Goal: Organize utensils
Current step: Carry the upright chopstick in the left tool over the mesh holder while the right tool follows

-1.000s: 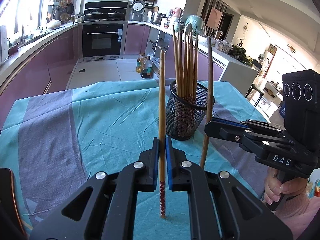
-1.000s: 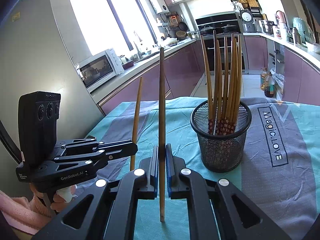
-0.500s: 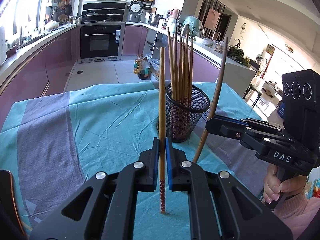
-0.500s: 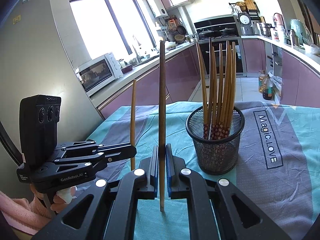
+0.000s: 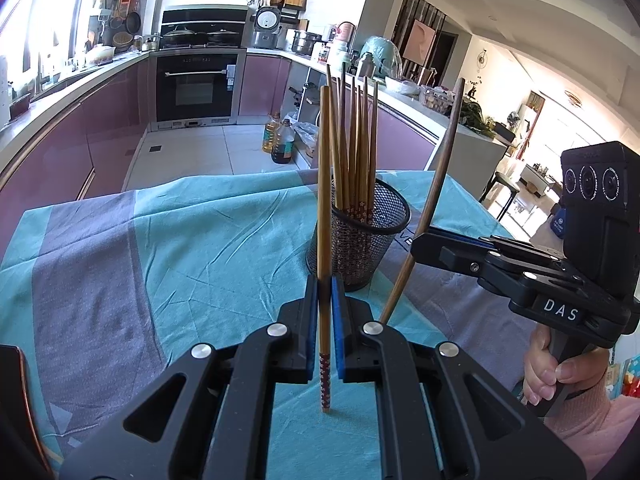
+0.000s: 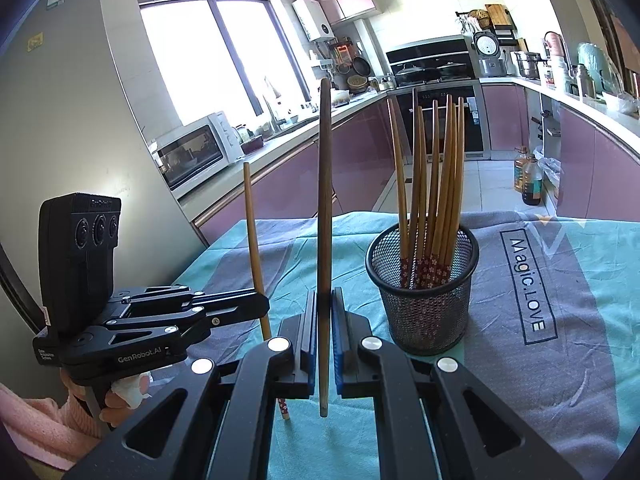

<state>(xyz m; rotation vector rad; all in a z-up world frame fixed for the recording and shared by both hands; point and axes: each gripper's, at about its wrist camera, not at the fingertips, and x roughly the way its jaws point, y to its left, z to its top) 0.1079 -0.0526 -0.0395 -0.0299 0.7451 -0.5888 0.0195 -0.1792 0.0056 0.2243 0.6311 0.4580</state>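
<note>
From my left gripper (image 5: pixel 324 296) I see the blue pads closed tight on a light bamboo chopstick (image 5: pixel 324 208), which stands nearly upright between them; its red flower-patterned end hangs below the pads, above the cloth, and its plain end rises in front of the basket. My right gripper (image 6: pixel 324 300) is likewise clamped shut, on a darker brown chopstick (image 6: pixel 324 216) that runs straight up through the pads in its own view. In the left view that same dark chopstick leans, its top tipped toward the counter and its lower end down near my left gripper's right finger. The black wire-mesh basket (image 6: pixel 424 304) stands upright on the table just beyond both grippers, slightly to the right of centre in each view, and holds a bundle of light chopsticks (image 6: pixel 434 184) with their red patterned ends down inside and their plain ends fanning upward. Neither held chopstick is inside the basket; both are outside its rim, on the near side. The table is covered with a teal and grey cloth (image 5: pixel 180 248), wrinkled, with a boxed line of print showing to the right of the basket in the right view. A hand (image 5: pixel 548 372) in a pink sleeve grips the right tool's handle at the right edge of the left view. Behind the table I can see a kitchen with purple cabinets, a built-in oven (image 5: pixel 196 84), and a microwave (image 6: pixel 196 152) on the counter beneath the window.
</note>
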